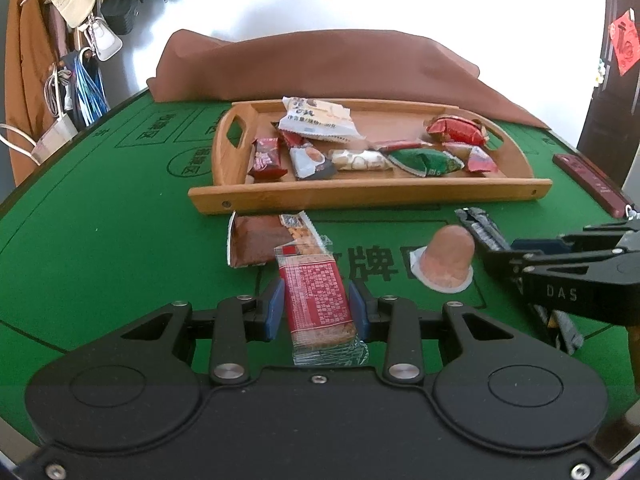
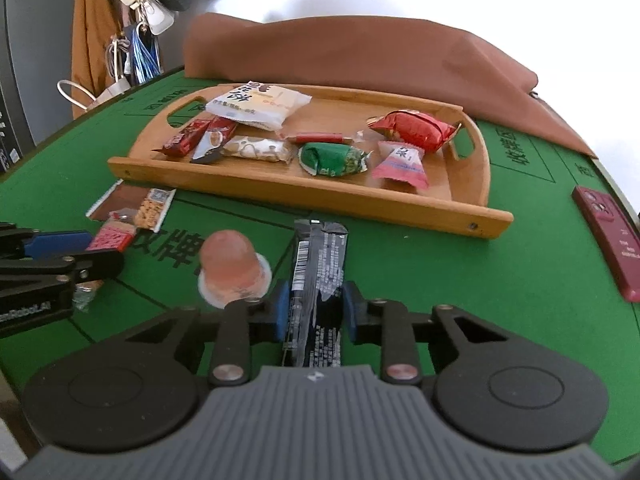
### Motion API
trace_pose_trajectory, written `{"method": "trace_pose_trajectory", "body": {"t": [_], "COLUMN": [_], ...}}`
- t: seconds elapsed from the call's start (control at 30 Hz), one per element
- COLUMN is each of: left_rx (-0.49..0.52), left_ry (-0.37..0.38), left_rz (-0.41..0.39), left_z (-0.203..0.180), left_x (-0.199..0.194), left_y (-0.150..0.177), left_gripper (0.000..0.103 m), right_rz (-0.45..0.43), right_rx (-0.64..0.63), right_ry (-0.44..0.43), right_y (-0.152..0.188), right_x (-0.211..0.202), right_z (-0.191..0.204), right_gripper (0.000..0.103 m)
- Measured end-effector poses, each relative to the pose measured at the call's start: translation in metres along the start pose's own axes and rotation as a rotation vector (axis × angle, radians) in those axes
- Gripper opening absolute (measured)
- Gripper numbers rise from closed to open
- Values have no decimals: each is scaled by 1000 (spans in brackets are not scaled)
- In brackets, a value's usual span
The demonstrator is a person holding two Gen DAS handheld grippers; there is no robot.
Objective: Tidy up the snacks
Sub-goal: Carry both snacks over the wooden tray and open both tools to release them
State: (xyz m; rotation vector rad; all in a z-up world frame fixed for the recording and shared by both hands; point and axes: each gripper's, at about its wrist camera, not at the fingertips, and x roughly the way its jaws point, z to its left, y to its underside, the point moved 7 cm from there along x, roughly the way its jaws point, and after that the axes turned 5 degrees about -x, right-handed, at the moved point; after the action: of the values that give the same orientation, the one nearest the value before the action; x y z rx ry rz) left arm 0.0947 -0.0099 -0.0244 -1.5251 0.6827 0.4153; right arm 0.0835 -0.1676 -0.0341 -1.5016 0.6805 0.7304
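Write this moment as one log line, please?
left gripper: holds red snack bar | right gripper: holds black snack packet | jelly cup: on table | tray: partly filled

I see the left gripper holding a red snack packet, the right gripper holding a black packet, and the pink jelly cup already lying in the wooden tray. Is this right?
Not quite. The pink jelly cup is not in the wooden tray; it stands on the green table in front of it, as the right wrist view shows. The left gripper does hold the red snack packet, and the right gripper the black packet.

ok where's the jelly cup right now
The jelly cup sits upside down on the green table, in front of the tray, between the two grippers.
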Motion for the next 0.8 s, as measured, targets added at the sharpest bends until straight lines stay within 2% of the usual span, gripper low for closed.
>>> {"method": "trace_pose_trajectory", "body": {"t": [0.4, 0.8], "left_rx": [3, 18], "left_ry": [37, 53], "left_rz": [-68, -116], "left_z": [-3, -17], "left_x": [-9, 14], "left_y": [-48, -126], "left_gripper": [33, 33], "right_rz": [-97, -122], "right_rx": [60, 187], "right_ry": [-15, -39], "right_y": [-38, -109], "right_x": [-25, -6], "right_z": [-17, -57], "right_gripper": [28, 21]}}
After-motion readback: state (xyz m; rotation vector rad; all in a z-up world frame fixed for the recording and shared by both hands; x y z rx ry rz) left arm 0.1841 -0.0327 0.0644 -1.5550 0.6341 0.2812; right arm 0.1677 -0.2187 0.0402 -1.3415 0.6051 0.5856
